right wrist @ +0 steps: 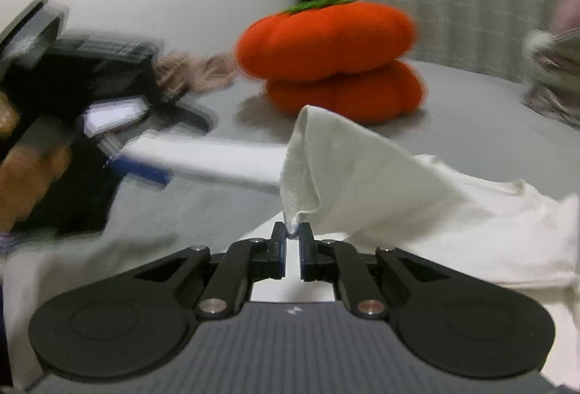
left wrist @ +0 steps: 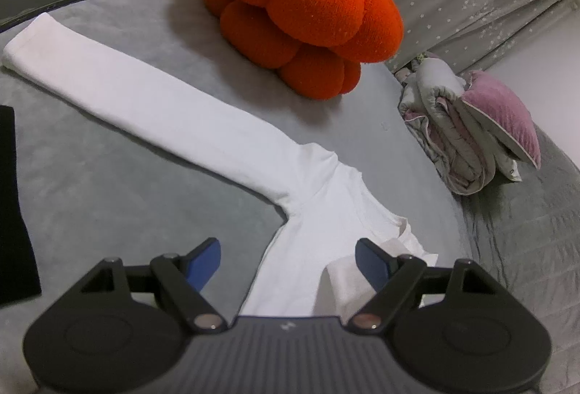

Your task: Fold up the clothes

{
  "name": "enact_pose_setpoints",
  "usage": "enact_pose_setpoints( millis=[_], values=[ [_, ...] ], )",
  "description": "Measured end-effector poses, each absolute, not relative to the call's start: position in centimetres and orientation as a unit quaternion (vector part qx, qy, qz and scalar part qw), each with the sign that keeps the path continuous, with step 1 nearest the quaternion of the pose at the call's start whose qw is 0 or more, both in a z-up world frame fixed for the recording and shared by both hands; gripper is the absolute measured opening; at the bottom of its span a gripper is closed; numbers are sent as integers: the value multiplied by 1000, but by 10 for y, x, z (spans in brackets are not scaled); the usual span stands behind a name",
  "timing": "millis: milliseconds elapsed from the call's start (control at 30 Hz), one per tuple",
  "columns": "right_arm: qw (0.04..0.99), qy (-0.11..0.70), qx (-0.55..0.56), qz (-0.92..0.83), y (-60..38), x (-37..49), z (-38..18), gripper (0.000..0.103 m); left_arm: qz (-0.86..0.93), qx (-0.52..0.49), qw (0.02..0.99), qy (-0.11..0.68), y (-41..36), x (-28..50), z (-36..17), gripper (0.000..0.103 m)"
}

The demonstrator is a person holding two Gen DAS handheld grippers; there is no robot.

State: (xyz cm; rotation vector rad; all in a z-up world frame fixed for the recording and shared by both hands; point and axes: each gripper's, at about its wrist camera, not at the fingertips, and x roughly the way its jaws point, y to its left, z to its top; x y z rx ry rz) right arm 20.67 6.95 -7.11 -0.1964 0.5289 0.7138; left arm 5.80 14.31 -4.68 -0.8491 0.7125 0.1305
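A white shirt (left wrist: 224, 129) lies spread on a grey bed (left wrist: 108, 183), one sleeve stretched out in front of an orange pumpkin cushion (left wrist: 304, 6). The left gripper (left wrist: 288, 261) hovers over the shirt's body, jaws wide apart and empty. The right gripper (right wrist: 291, 236) pinches a raised fold of the shirt near the cushion, jaws nearly together on the cloth.

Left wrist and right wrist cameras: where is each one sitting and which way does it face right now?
Left wrist: rides the left tongs, open, angled down over the white shirt toward the pumpkin cushion.
Right wrist: rides the right tongs, pinching a shirt corner; a hand shows at left.
Shared: shirt, cushion, grey bedspread.
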Motion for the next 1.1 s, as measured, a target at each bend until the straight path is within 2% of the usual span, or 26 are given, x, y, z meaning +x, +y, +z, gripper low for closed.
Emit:
enact_pose_setpoints(
  millis=[33, 100, 167, 200, 233, 267, 300, 533, 700, 767, 867, 900, 933, 1033, 1100],
  values=[
    [894, 258, -112, 349, 73, 204, -73, 16, 62, -404, 847, 340, 143, 58, -48, 82],
    [892, 264, -97, 354, 65, 202, -73, 16, 61, -405, 845, 344, 143, 58, -49, 82],
    [898, 268, -17, 349, 39, 206, -72, 17, 59, -407, 845, 342, 143, 58, -49, 82],
    [900, 272, 41, 339, 19, 211, -74, 25, 57, -406, 846, 342, 143, 58, -49, 82],
    [898, 275, 101, 327, -2, 215, -76, 44, 55, -404, 847, 342, 142, 59, -48, 82],
    [898, 276, 149, 309, -22, 219, -79, 53, 53, -401, 848, 344, 140, 60, -48, 82],
    [902, 276, 182, 278, -42, 223, -83, 57, 51, -398, 848, 345, 139, 61, -48, 82],
    [870, 285, 392, 87, -151, 263, -117, 57, 32, -358, 861, 360, 120, 68, -48, 84],
    [865, 282, 413, 50, -156, 294, -119, 57, 25, -340, 862, 375, 109, 75, -53, 84],
    [850, 239, 469, 37, -174, 290, -120, 57, 27, -342, 859, 380, 110, 76, -56, 84],
    [770, 170, 615, 21, -200, 269, -149, 57, 24, -342, 858, 383, 109, 78, -57, 84],
    [757, 168, 631, 9, -202, 267, -159, 56, 21, -340, 858, 384, 108, 78, -57, 84],
    [745, 161, 647, 8, -203, 264, -165, 48, 19, -338, 859, 385, 107, 79, -57, 84],
    [704, 139, 696, 18, -201, 260, -178, 48, 13, -322, 863, 389, 101, 80, -56, 84],
    [728, 170, 664, 24, -200, 260, -165, 48, 10, -317, 864, 391, 99, 81, -56, 84]
  ],
)
